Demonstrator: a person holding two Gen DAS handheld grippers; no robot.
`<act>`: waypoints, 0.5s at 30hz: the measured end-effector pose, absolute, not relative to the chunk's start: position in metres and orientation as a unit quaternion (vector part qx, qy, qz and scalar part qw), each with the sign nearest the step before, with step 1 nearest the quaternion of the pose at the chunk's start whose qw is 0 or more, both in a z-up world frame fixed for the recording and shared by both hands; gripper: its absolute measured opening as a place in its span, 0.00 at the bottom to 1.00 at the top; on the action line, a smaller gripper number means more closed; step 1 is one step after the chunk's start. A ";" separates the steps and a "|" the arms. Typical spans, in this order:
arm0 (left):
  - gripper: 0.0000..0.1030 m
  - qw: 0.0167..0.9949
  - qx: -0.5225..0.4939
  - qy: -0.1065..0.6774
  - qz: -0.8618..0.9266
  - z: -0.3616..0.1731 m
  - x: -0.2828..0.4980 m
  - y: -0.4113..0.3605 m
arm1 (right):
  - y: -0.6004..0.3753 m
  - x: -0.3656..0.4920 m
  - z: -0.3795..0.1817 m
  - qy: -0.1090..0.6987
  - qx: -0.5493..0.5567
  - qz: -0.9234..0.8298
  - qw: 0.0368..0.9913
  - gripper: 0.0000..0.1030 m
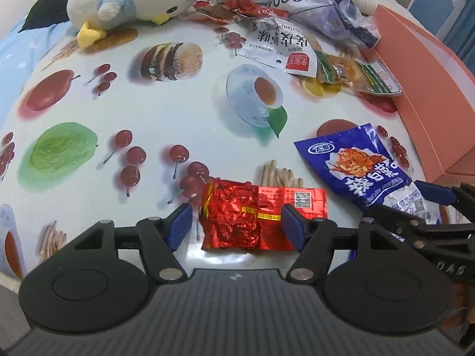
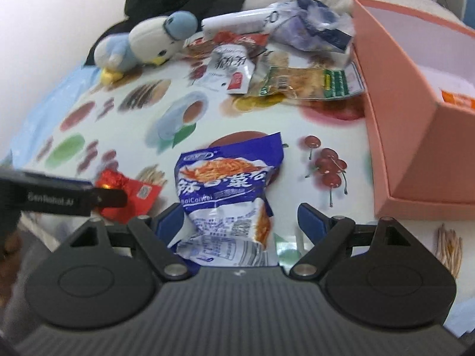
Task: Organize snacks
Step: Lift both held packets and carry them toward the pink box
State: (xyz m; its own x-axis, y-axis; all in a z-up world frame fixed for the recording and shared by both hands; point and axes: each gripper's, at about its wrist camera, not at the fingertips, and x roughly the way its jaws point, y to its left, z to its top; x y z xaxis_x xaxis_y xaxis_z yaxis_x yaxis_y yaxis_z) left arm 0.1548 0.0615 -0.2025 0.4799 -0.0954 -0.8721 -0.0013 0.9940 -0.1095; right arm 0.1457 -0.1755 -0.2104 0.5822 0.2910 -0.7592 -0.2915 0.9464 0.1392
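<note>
Left wrist view: the left gripper (image 1: 234, 222) is angled down over the bench (image 1: 184, 112), which wears a cloth printed with fruit, cups and burgers. Its jaws stand wide, and a crumpled red foil packet (image 1: 255, 218) lies flat on the cloth between them; the right blue pad sits against the packet's edge, the left pad just apart from it. A blue snack bag (image 1: 365, 166) lies to the right, with the right gripper's (image 1: 415, 204) fingertip (image 1: 436, 192) over its lower end. At the far edge: a plush bird (image 1: 133, 3) lying on its side, a white sachet (image 1: 279, 50), a clear packet with green ends (image 1: 353, 74), a crumpled clear bag (image 1: 341, 14). A pink box (image 1: 421, 89) runs along the right.

Right wrist view: the right gripper (image 2: 240, 222) has its jaws spread wide, the blue snack bag (image 2: 228, 190) lying on the bench (image 2: 297, 124) between them, neither pad pressing on it. The left gripper (image 2: 108, 197) enters from the left over the red foil packet (image 2: 130, 190). The open pink box (image 2: 415, 118) stands at right, something orange showing inside. The plush bird (image 2: 148, 41) and loose packets lie far back.
</note>
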 end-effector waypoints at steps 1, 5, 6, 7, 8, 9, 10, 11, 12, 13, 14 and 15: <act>0.69 0.859 -0.046 0.509 -0.029 -0.203 0.155 0.061 | -0.172 0.146 -0.212 0.425 -0.012 0.164 0.890 0.83; 0.69 0.858 -0.036 0.511 -0.034 -0.205 0.159 0.058 | -0.162 0.148 -0.216 0.428 -0.027 0.180 0.885 0.81; 0.68 0.858 -0.032 0.511 -0.035 -0.206 0.160 0.057 | -0.160 0.148 -0.217 0.428 -0.034 0.177 0.886 0.78; 0.68 0.858 -0.029 0.512 -0.036 -0.206 0.161 0.056 | -0.157 0.148 -0.218 0.427 -0.041 0.169 0.887 0.76; 0.67 0.857 -0.025 0.513 -0.037 -0.206 0.162 0.055 | -0.156 0.148 -0.219 0.428 -0.045 0.162 0.888 0.73; 0.63 0.857 -0.021 0.513 -0.038 -0.206 0.163 0.054 | -0.156 0.149 -0.220 0.430 -0.043 0.158 0.888 0.66; 0.60 0.857 -0.015 0.514 -0.039 -0.206 0.163 0.052 | -0.156 0.149 -0.220 0.433 -0.037 0.153 0.887 0.63; 0.54 0.857 -0.010 0.514 -0.039 -0.206 0.164 0.051 | -0.156 0.149 -0.220 0.435 -0.035 0.145 0.888 0.62; 0.48 0.856 -0.009 0.515 -0.038 -0.205 0.165 0.050 | -0.155 0.148 -0.221 0.434 -0.035 0.143 0.889 0.59; 0.47 0.856 -0.012 0.516 -0.038 -0.204 0.166 0.050 | -0.155 0.147 -0.220 0.433 -0.037 0.143 0.889 0.57; 0.47 0.855 -0.018 0.518 -0.039 -0.204 0.167 0.050 | -0.154 0.146 -0.218 0.432 -0.039 0.142 0.890 0.57; 0.46 0.854 -0.021 0.519 -0.039 -0.203 0.168 0.050 | -0.154 0.146 -0.217 0.432 -0.042 0.138 0.891 0.55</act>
